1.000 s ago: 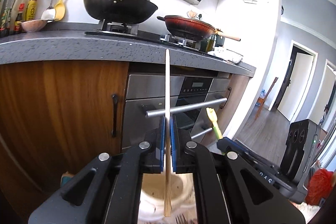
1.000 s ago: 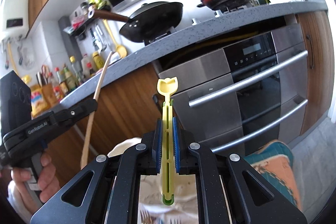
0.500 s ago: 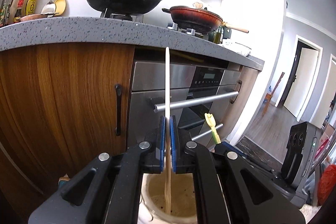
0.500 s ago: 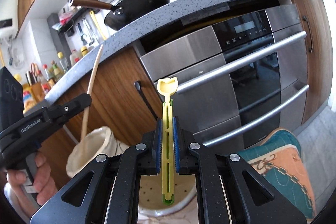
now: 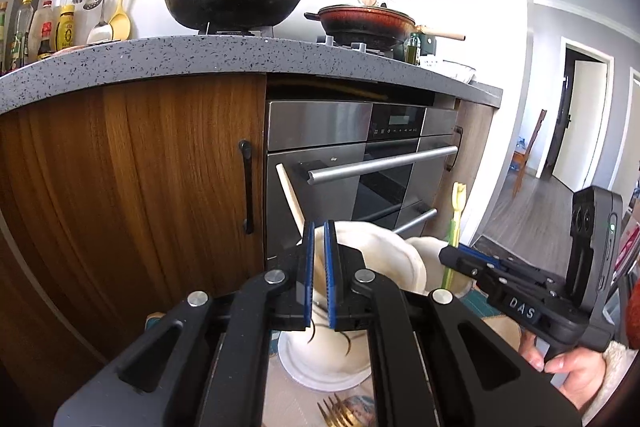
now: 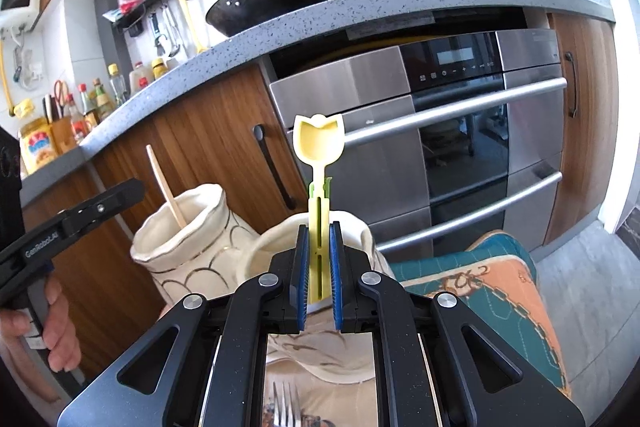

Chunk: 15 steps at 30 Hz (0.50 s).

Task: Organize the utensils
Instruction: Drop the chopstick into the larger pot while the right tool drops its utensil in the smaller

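Note:
Two cream ceramic holders stand side by side on the floor mat. A wooden stick (image 5: pixel 291 195) leans in the left holder (image 5: pixel 372 255), free of my left gripper (image 5: pixel 319 245), whose pads are slightly apart and empty just above the rim. The stick (image 6: pixel 166 187) and that holder (image 6: pixel 188 227) also show in the right wrist view. My right gripper (image 6: pixel 319 245) has its pads a little apart around the yellow tulip-shaped utensil (image 6: pixel 319 151), which stands upright in the right holder (image 6: pixel 276 247). The utensil also shows in the left wrist view (image 5: pixel 457 205).
Wooden cabinet door (image 5: pixel 132 187) and steel oven (image 6: pixel 460 131) stand right behind the holders. Forks (image 5: pixel 340 415) lie on the mat below. A teal and orange cushion (image 6: pixel 488 291) lies to the right. Pans sit on the grey counter (image 5: pixel 160 59) above.
Both grippers lowered toward the holders. The left gripper let go of the wooden stick, which now leans in the left holder. The right gripper's pads parted around the yellow utensil.

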{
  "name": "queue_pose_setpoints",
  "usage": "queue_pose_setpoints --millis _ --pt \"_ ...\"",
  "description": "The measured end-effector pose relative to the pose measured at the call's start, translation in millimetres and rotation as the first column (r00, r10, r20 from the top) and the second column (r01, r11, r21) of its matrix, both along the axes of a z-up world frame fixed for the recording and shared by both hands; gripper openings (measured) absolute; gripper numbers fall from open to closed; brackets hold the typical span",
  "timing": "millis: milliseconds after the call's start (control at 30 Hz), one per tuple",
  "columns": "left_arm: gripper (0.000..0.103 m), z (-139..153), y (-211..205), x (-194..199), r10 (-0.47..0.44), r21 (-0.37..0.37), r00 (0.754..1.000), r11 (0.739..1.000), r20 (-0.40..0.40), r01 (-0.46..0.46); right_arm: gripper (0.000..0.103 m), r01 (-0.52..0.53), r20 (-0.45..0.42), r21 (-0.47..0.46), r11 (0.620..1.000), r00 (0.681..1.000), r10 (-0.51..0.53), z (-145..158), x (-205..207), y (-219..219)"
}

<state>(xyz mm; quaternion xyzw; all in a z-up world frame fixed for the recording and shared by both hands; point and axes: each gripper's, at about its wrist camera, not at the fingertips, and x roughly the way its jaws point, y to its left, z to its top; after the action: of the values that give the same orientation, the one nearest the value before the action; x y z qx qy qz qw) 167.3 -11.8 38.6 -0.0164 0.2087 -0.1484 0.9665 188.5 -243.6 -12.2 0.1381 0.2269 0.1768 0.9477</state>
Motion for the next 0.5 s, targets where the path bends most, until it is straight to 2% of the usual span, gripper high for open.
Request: queue_pose_setpoints --millis 167,200,367,433,500 --pt "0.006 3.8 6.3 -8.2 0.018 0.01 1.0 1.0 0.008 -0.018 0.011 0.03 -0.006 -0.017 0.999 1.0 -0.03 3.4 -1.1 -3.7" --pt "0.007 4.6 7.7 -9.4 0.021 0.011 1.0 1.0 0.008 -0.021 0.015 0.032 -0.007 -0.018 0.999 0.999 -0.032 3.7 -0.9 -4.3" --pt "0.019 6.6 14.5 -14.2 0.035 0.01 0.999 0.999 0.003 -0.035 0.017 0.049 -0.009 -0.012 0.999 0.999 -0.049 6.6 -4.5 -8.6" --pt "0.021 7.3 16.5 -18.3 0.041 0.018 0.999 0.999 0.004 -0.041 0.021 0.059 -0.009 -0.005 0.998 0.998 -0.059 9.0 -8.6 -12.1" --pt "0.03 7.0 18.5 -22.8 0.047 0.026 0.999 0.999 0.005 -0.047 0.031 0.062 -0.009 0.001 0.998 0.998 -0.062 11.8 -14.0 -14.8"
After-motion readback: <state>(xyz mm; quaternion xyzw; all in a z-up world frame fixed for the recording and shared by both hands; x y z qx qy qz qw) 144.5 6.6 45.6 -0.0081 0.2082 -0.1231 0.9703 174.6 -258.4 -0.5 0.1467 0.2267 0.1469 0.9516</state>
